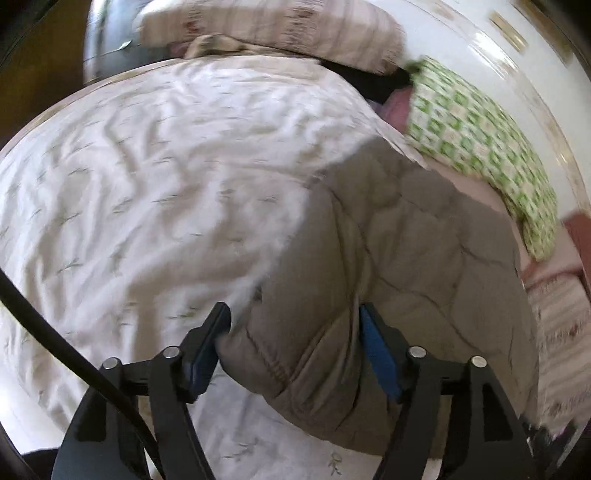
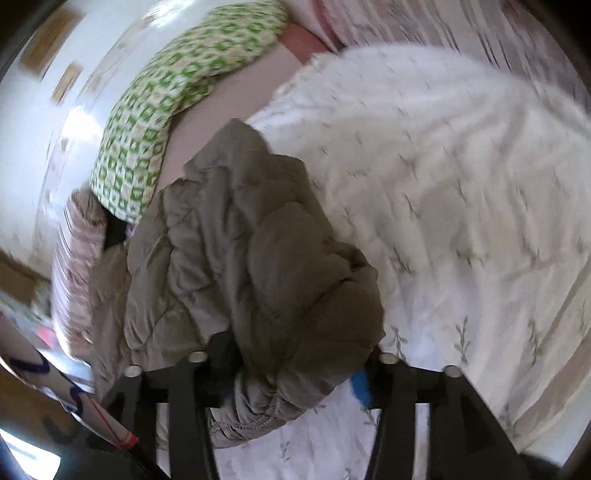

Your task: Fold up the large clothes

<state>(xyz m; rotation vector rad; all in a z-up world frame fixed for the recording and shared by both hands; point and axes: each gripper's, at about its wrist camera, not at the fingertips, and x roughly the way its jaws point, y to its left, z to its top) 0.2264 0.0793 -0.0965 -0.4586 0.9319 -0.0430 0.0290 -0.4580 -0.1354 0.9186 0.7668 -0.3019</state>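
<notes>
Left gripper clenched on bulky taupe quilted puffer jacket, blue pads pressing elasticated edge. Right gripper grasps same jacket, padding bunched over fingers, apparently gripped tight. Jacket drapes across white leaf-print bedsheet. Beyond: green-and-white checked pillow, striped pink pillow. Blurred; no legible writing.
</notes>
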